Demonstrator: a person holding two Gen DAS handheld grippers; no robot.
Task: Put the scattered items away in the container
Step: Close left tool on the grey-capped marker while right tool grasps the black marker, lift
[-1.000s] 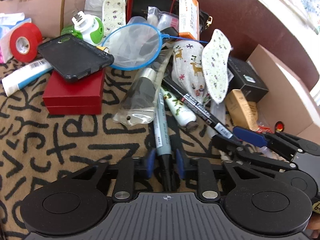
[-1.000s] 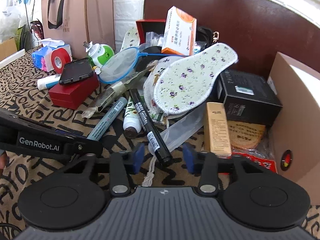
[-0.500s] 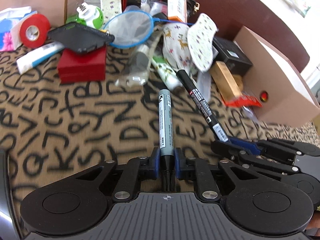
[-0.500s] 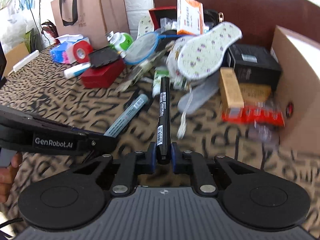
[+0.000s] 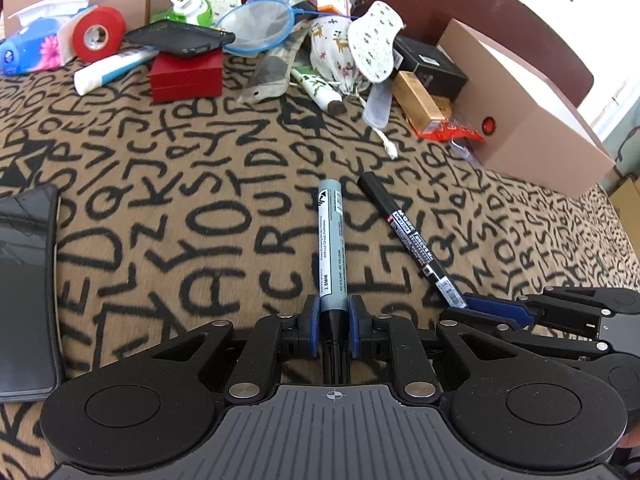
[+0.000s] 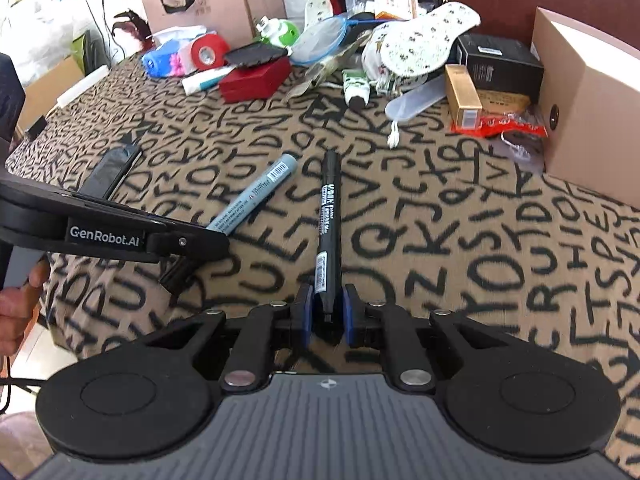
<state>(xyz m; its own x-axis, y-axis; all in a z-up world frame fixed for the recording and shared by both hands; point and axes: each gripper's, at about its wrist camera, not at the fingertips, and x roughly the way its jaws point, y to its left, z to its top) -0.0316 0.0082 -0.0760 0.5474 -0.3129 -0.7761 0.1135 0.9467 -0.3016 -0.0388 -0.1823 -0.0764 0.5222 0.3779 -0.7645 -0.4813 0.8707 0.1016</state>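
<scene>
Both pens have come away from the far pile and now hang over open cloth. Left hand-held gripper (image 5: 334, 322) is clamped on the grey marker (image 5: 331, 240); right hand-held gripper (image 6: 327, 312) has just closed on the black pen (image 6: 328, 216). Carry each level, gripped tight, toward the box (image 5: 532, 120) at far right, probably the container. Letter-print cloth (image 5: 160, 208) covers the table; clutter lines its far edge before a brown headboard.

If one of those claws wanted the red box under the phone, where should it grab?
Grip the red box across its two flat side walls, coming in low from the open cloth side in front. The phone lies over its lid, so a grip from above is probably blocked until that is lifted off.
</scene>
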